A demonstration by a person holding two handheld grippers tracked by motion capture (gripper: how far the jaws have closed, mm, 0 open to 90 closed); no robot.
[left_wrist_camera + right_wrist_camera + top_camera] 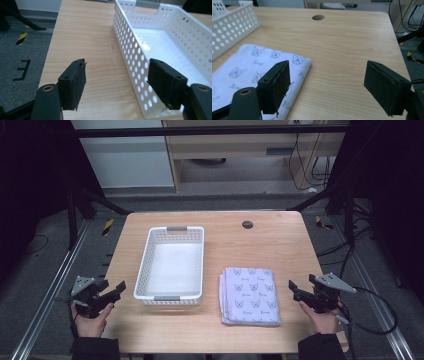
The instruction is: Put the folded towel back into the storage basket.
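Note:
A white perforated basket (145,270) stands empty at the middle left of the wooden table (260,245). To its right lies a folded pale lilac cloth (250,295) printed with small cat faces. My left gripper (116,292) hovers open at the table's left edge, just left of the basket (130,50), with nothing between its jaws. My right gripper (294,290) is open at the right edge, beside the cloth (244,70); its left jaw is over the cloth's near corner and nothing is gripped.
A round grommet (247,224) sits near the table's far edge. Black frame legs, cables and grey carpet surround the table. A wooden cabinet stands behind it. Bare wood lies between the cloth and the right edge.

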